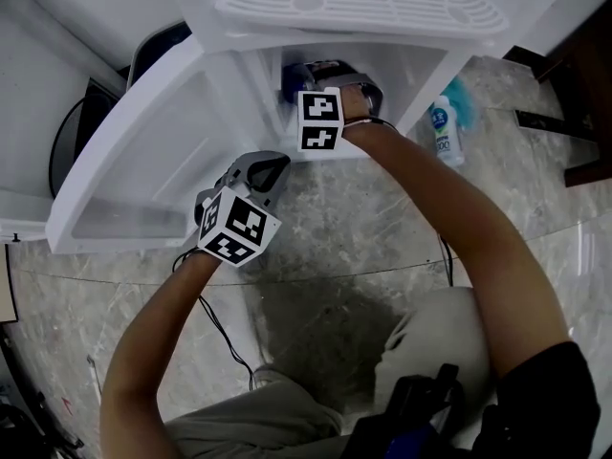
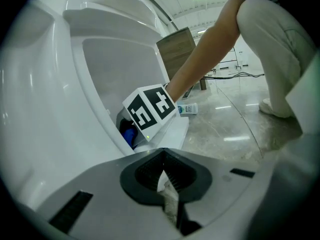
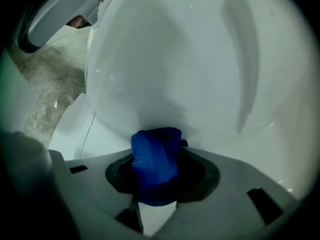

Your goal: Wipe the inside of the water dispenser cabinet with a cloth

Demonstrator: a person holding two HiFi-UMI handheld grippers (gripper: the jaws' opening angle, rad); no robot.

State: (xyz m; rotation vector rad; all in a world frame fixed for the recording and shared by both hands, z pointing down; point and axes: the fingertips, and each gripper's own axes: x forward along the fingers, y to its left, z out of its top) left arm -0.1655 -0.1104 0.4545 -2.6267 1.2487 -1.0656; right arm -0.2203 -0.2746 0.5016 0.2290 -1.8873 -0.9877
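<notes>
The white water dispenser cabinet (image 1: 421, 65) stands open, its door (image 1: 143, 151) swung out to the left. My right gripper (image 1: 308, 76) reaches into the cabinet mouth and is shut on a bunched blue cloth (image 3: 155, 164). In the right gripper view the cloth lies against the curved white inner wall (image 3: 175, 74). The cloth (image 2: 129, 134) also shows in the left gripper view, under the right gripper's marker cube (image 2: 150, 109). My left gripper (image 1: 271, 167) hangs just outside, in front of the door, shut with nothing in it (image 2: 164, 156).
A white bottle with a blue label (image 1: 445, 132) lies on the marble floor (image 1: 363, 247) right of the cabinet. The dispenser's slotted drip tray (image 1: 363, 3) juts out above the opening. A dark wooden cabinet (image 2: 177, 54) stands further back. Cables (image 1: 225, 338) trail over the floor.
</notes>
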